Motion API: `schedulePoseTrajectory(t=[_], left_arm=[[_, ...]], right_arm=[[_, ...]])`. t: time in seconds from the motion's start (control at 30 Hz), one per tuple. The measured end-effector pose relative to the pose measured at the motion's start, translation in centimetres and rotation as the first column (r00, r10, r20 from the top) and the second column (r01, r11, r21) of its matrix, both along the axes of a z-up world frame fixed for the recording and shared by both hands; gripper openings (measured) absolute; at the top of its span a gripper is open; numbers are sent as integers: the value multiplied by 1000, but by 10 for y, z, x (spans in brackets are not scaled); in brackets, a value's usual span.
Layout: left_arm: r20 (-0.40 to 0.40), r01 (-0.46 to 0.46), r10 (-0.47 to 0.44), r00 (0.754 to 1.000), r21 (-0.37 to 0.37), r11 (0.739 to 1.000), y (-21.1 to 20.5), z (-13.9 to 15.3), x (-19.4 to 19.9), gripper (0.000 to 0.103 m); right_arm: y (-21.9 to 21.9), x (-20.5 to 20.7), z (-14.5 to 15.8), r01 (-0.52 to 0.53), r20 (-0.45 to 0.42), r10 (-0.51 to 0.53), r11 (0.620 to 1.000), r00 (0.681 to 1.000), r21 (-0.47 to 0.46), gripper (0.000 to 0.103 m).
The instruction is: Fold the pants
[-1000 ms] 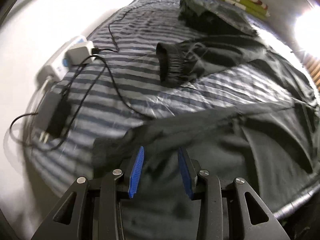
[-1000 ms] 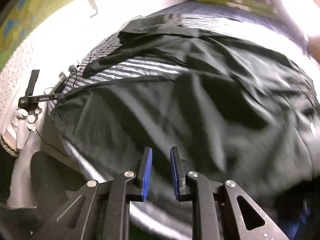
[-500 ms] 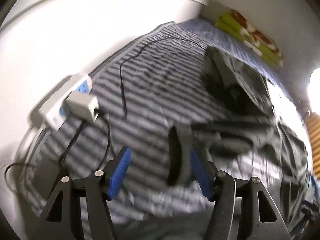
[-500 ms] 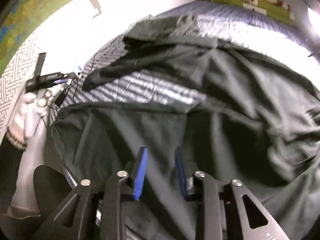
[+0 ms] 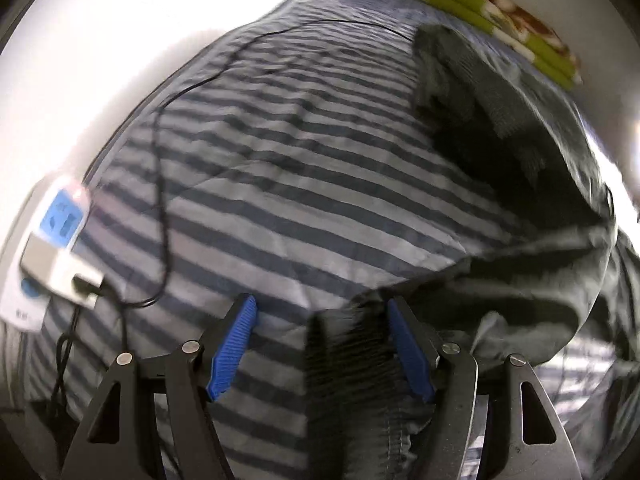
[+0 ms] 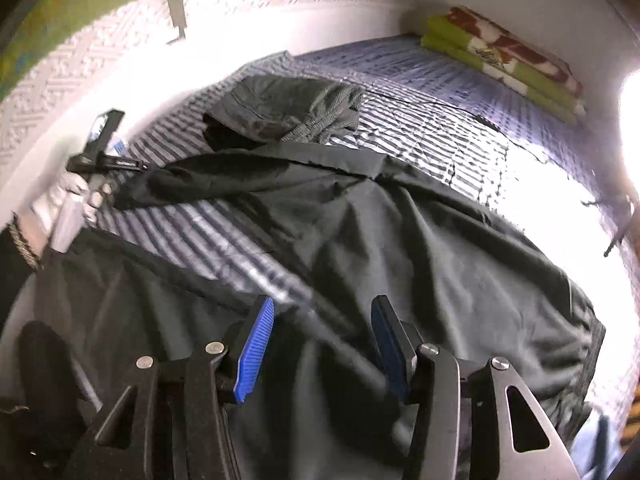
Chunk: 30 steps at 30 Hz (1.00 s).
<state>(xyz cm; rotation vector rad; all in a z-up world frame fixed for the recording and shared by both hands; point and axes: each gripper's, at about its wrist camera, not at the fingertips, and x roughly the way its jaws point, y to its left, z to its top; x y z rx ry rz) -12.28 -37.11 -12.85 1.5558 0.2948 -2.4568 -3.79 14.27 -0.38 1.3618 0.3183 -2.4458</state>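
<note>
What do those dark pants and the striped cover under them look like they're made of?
The dark pants look like thin, smooth woven cloth, possibly synthetic: faint sheen, sharp fine creases. The cuff is ribbed elastic. The striped cover looks like matte quilted cotton, softly puckered; fibre uncertain.

Place: home bedroom
Evidence: striped bedsheet, folded blanket at far right, power strip near left

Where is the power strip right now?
In the left wrist view, the power strip lies at the far left edge of the striped bedspread, against the white wall, with a charger plugged in and a black cable running beside it.
</note>
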Motion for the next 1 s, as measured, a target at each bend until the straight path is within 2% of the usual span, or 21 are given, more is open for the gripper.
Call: schedulePoseTrajectory(t=[0.03, 0.07, 0.1, 0.17, 0.23, 0.33, 0.47, 0.5, 0.63, 0.8, 0.83, 0.9, 1.0], left_arm=[[-3, 32, -32, 999, -36, 999, 6, 0, 0, 45], [-10, 65, -66, 998, -52, 997, 10, 3, 1, 32], [-6, 64, -65, 998, -62, 996, 11, 5, 3, 28], [-30, 57, -61, 998, -96, 994, 14, 18, 10, 27], [-90, 52, -64, 994, -123, 991, 18, 38, 24, 27], [-174, 61, -98, 980, -209, 976, 27, 72, 51, 27], [-259, 46, -112, 959, -248, 968, 28, 109, 88, 27], [-268, 42, -110, 957, -247, 968, 25, 115, 95, 27], [-250, 33, -103, 963, -270, 962, 19, 121, 109, 27], [-257, 15, -78, 963, -240, 971, 16, 123, 120, 27], [-256, 16, -79, 963, -238, 971, 16, 123, 120, 27], [-250, 21, -86, 964, -252, 967, 17, 125, 122, 27], [-264, 8, -76, 961, -247, 969, 15, 134, 124, 27]], right_arm=[[-1, -7, -5, -5, 5, 5, 1000, 1000, 7, 53], [-4, -17, -10, -20, 14, 20, 1000, 1000, 8, 55], [-7, -28, -16, -30, 11, 30, 999, 999, 16, 55], [-13, -47, -24, -29, -1, 30, 999, 1000, 12, 55], [-13, -73, -32, 7, 38, -5, 998, 999, -69, 55], [-3, -107, -45, 133, 112, -113, 973, 987, -190, 55], [28, -134, -67, 338, 228, -272, 879, 935, -337, 55], [39, -138, -74, 400, 266, -317, 839, 910, -369, 55], [57, -138, -88, 495, 313, -396, 782, 863, -378, 55], [79, -125, -98, 595, 353, -487, 724, 799, -349, 55], [82, -121, -95, 602, 344, -499, 714, 796, -358, 55], [87, -105, -88, 585, 339, -479, 702, 810, -406, 55], [80, -80, -78, 534, 330, -424, 724, 844, -437, 56]])
